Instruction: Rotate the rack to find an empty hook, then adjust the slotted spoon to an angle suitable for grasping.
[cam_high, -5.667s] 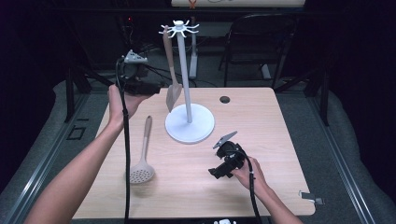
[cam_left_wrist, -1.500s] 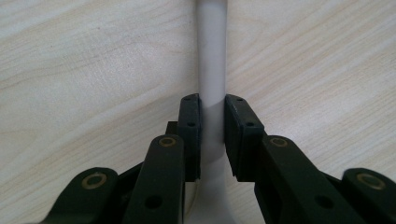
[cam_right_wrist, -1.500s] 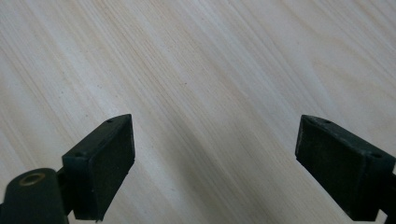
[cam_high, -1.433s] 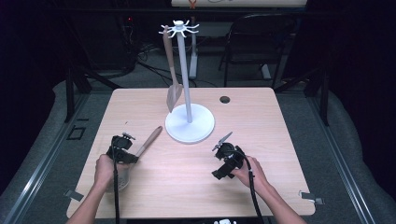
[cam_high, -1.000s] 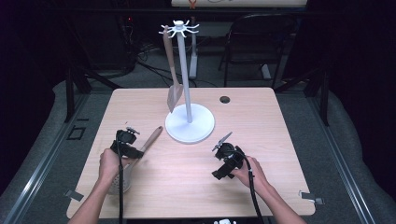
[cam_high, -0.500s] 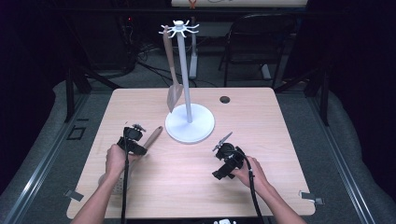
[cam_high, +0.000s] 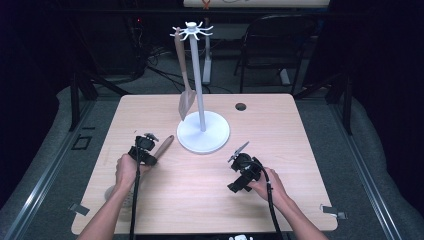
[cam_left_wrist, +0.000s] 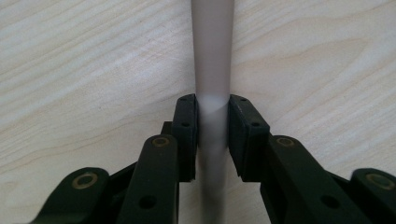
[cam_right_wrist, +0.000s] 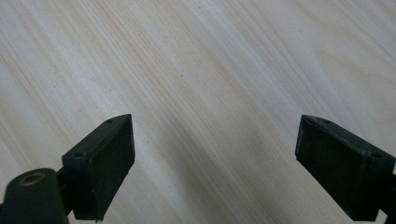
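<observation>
A slotted spoon lies on the table; its wooden handle points toward the rack base and its head is partly hidden under the person's left forearm. My left gripper has just been closing on that handle. In the left gripper view both pads press the handle's sides, so my left gripper is shut on it. My right gripper rests low at the front right. Its jaws stand wide apart over bare wood, and my right gripper is open.
A white utensil rack on a round base stands mid-table, with a spatula hanging from its top hooks. A dark grommet hole sits at the back right. Chairs and cables lie beyond the far edge.
My left gripper has crept forward along the spoon's handle toward the rack, and its jaws have come together on it. The right hand has stayed still.
</observation>
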